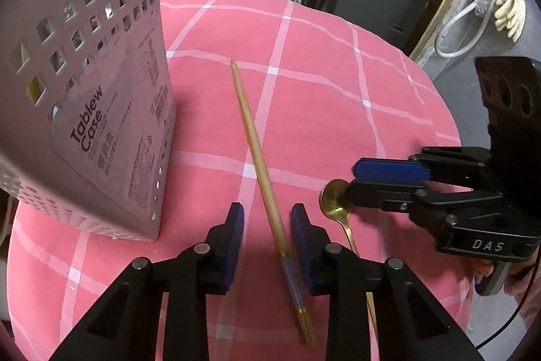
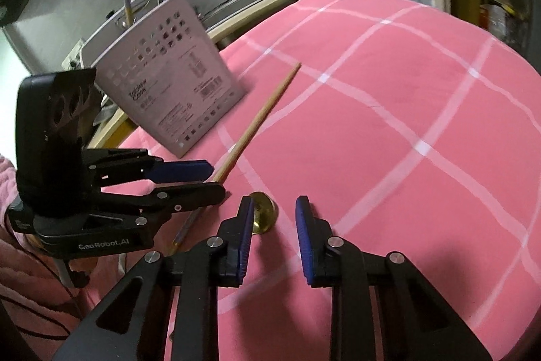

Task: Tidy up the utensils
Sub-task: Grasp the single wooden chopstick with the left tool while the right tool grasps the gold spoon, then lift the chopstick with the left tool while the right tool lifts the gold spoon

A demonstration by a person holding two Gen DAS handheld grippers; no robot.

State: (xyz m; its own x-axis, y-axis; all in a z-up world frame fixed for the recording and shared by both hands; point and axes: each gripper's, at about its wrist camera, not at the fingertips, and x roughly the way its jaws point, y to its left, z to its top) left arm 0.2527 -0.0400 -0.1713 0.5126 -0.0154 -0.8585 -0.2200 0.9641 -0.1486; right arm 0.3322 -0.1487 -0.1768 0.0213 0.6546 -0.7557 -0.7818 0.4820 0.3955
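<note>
wooden chopstick [image 1: 260,164] with gold-banded end

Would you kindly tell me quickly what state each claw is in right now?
Left claw: open, straddling the chopsticks, pads not touching.
Right claw: open, beside the gold spoon, holding nothing.

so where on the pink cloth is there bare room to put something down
Bare: the pink cloth right of and beyond the chopstick. Crowded: the near edge, where the left claw straddles the chopstick, the right claw sits at the gold spoon, and the utensil case stands left.
</note>
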